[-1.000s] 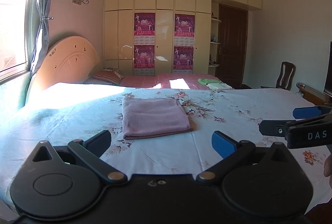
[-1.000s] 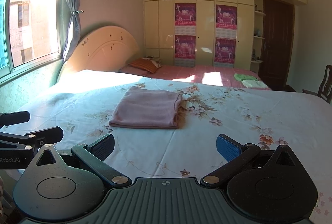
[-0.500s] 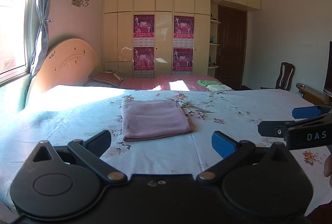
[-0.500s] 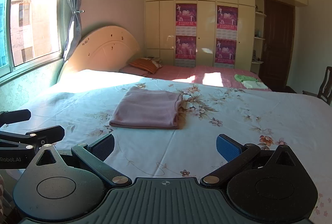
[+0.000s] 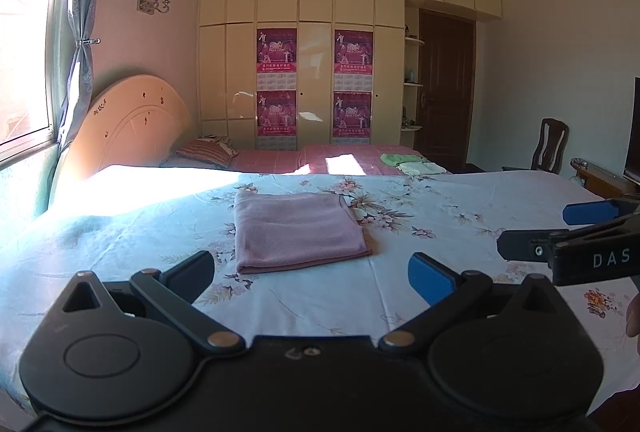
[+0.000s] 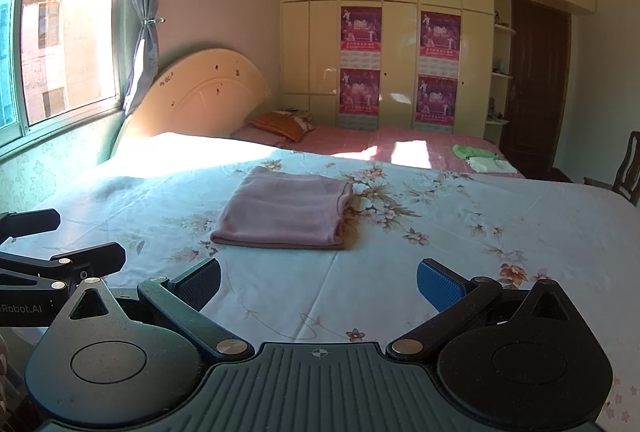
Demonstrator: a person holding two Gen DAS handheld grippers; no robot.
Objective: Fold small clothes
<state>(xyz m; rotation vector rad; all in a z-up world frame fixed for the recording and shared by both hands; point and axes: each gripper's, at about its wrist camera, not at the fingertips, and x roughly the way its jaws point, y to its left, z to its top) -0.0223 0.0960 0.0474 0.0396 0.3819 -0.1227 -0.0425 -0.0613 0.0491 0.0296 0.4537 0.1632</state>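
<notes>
A pink garment [image 5: 296, 228] lies folded into a flat rectangle on the floral bedsheet [image 5: 440, 200]; it also shows in the right wrist view [image 6: 286, 208]. My left gripper [image 5: 312, 272] is open and empty, held above the near edge of the bed, short of the garment. My right gripper [image 6: 318, 282] is open and empty, also near the bed's front edge. Each gripper shows in the other's view: the right one [image 5: 532, 228] at the far right, the left one [image 6: 60, 240] at the far left.
A second bed with a pink cover [image 5: 320, 158] stands behind, with a striped pillow [image 5: 206, 150] and folded green and pale clothes [image 5: 408, 162]. A headboard [image 5: 128, 124] and window [image 6: 60, 44] are left; wardrobe, door and chair [image 5: 552, 146] behind.
Both grippers have tilted or lifted slightly, so the bed sits a little lower in view. The folded garment has not moved. Both stay open.
</notes>
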